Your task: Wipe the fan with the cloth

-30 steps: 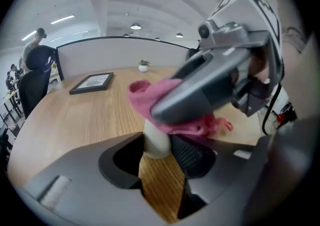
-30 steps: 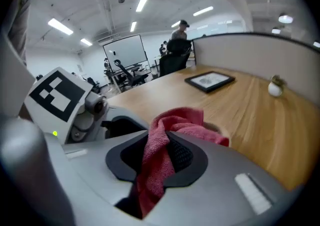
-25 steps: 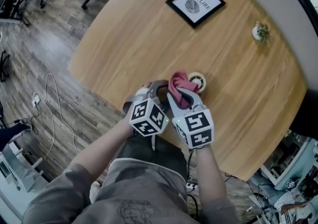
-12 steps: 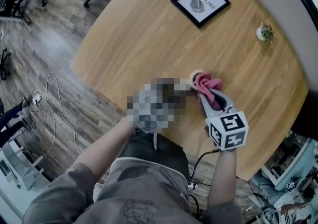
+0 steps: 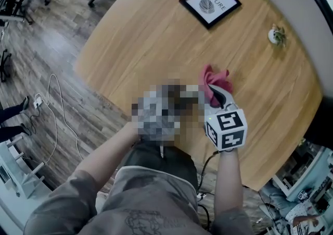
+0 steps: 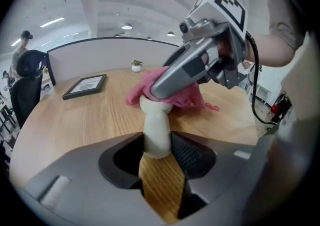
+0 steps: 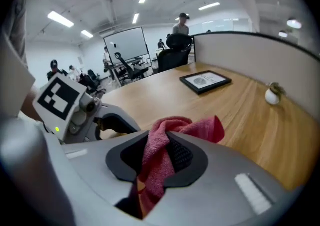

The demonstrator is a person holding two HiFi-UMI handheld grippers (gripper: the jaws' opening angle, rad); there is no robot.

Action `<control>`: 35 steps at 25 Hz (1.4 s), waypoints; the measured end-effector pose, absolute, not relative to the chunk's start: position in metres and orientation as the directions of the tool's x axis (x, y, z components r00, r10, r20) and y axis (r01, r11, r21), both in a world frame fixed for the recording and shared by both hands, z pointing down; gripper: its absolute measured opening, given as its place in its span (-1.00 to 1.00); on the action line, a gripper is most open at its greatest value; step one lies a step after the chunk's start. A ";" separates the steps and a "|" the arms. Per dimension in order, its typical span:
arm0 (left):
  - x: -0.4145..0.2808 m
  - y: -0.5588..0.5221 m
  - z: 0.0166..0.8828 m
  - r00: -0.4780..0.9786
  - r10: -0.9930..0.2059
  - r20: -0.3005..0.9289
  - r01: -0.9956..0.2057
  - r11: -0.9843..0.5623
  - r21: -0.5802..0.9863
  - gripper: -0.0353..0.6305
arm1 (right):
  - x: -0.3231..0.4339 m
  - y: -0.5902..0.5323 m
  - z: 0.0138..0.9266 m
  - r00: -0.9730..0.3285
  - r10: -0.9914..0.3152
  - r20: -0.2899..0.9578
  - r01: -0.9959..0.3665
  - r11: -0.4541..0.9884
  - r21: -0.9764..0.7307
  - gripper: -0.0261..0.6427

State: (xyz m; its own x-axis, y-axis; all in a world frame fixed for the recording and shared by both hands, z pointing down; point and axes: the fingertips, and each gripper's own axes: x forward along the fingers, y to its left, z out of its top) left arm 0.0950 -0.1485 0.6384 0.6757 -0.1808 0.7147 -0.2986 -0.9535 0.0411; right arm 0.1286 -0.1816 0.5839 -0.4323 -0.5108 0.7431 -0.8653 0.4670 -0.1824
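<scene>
Pink cloth [image 7: 200,129] mid-wipe, clamped in jaws of right gripper [image 7: 161,145] and pressed on head of white fan [image 6: 156,125], stem pinched between jaws of left gripper [image 6: 159,144] over wooden table [image 5: 145,41]; next, probably: hold stem steady, rub cloth round head.

Cloth [image 7: 200,129]: pinkish red, plain terry.
Fan [image 6: 156,127]: cream-white.
Table [image 5: 140,36]: light wood grain.
Picture frame [image 5: 210,2]: black border, white mat.
Right gripper [image 7: 160,142]: grey shell, black ribbed pads; marker cube [image 5: 226,128] white with black squares.
Floor [image 5: 52,46]: grey-brown planks.
</scene>
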 end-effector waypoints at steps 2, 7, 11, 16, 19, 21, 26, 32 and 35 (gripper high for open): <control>0.095 -0.147 0.639 0.674 -0.179 0.717 -0.298 -0.954 0.042 -0.37 | 0.112 -0.178 0.585 -0.486 -0.476 0.733 -0.834 0.503 -0.227 -0.69; 0.097 -0.148 0.639 0.669 -0.173 0.723 -0.275 -0.961 0.024 -0.37 | 0.078 -0.160 0.596 -0.571 -0.328 0.753 -0.730 0.622 -0.283 -0.69; 0.098 -0.146 0.637 0.674 -0.171 0.718 -0.265 -0.964 0.019 -0.37 | 0.076 -0.157 0.595 -0.576 -0.320 0.752 -0.722 0.631 -0.284 -0.69; 0.100 -0.146 0.637 0.684 -0.157 0.712 -0.252 -0.967 0.028 -0.37 | 0.117 -0.175 0.587 -0.488 -0.457 0.743 -0.826 0.516 -0.225 -0.69; 0.101 -0.145 0.639 0.688 -0.149 0.710 -0.242 -0.970 0.030 -0.37 | 0.144 -0.180 0.582 -0.454 -0.515 0.727 -0.871 0.429 -0.240 -0.68; 0.102 -0.144 0.639 0.691 -0.148 0.707 -0.241 -0.970 0.033 -0.37 | 0.169 -0.184 0.578 -0.379 -0.568 0.730 -0.911 0.367 -0.188 -0.68; 0.102 -0.144 0.638 0.695 -0.142 0.705 -0.239 -0.970 0.040 -0.37 | 0.212 -0.189 0.568 -0.181 -0.654 0.734 -0.968 0.250 -0.016 -0.68; 0.102 -0.144 0.639 0.687 -0.137 0.714 -0.217 -0.976 0.022 -0.37 | 0.144 -0.180 0.584 -0.337 -0.589 0.735 -0.917 0.384 -0.112 -0.69; 0.103 -0.144 0.638 0.688 -0.136 0.712 -0.216 -0.976 0.022 -0.37 | 0.110 -0.172 0.591 -0.423 -0.516 0.745 -0.860 0.488 -0.151 -0.68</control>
State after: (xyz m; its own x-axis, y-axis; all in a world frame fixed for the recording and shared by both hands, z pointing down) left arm 0.1031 -0.1438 0.6380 0.6884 -0.1362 0.7124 -0.2158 -0.9762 0.0219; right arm 0.1098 -0.1723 0.5908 -0.4231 -0.5156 0.7451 -0.8599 0.4876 -0.1510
